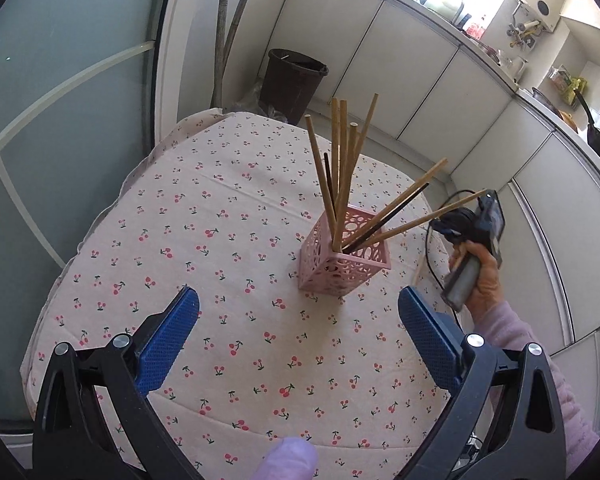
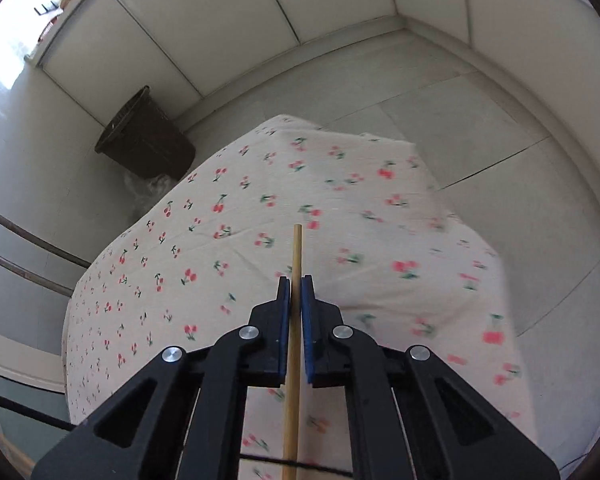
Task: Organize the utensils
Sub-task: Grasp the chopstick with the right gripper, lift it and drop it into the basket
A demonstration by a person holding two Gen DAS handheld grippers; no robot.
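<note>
The right gripper [image 2: 295,284] has its two blue pads pressed together on a pale round wooden chopstick [image 2: 294,320], which lies along the line of the fingers and sticks out toward 12 o'clock over the cherry-print cloth on the table [image 2: 188,240]. In the left wrist view the same tool is seen at about 3 o'clock, in the person's hand, just beside the pink square plastic holder with round holes [image 1: 342,258]. The left gripper [image 1: 298,336] hangs above the cloth with its fingers wide apart and holds nothing.

The holder stands upright on the cloth, at about 1 o'clock from the left gripper, and already has a bundle of wooden chopsticks [image 1: 340,168] and a few dark ones in it. Some stand nearly straight, others lean out toward 2 o'clock.

The step in hand seems to be to bring the held chopstick to the holder and drop it in. To do this well, the person should turn the stick nearly vertical, bring its lower end over the open top where there is free space, and avoid the leaning sticks. The holder looks light, so a side push could tip it. The left gripper could steady its wall. The pads should open only when the tip is inside.
</note>
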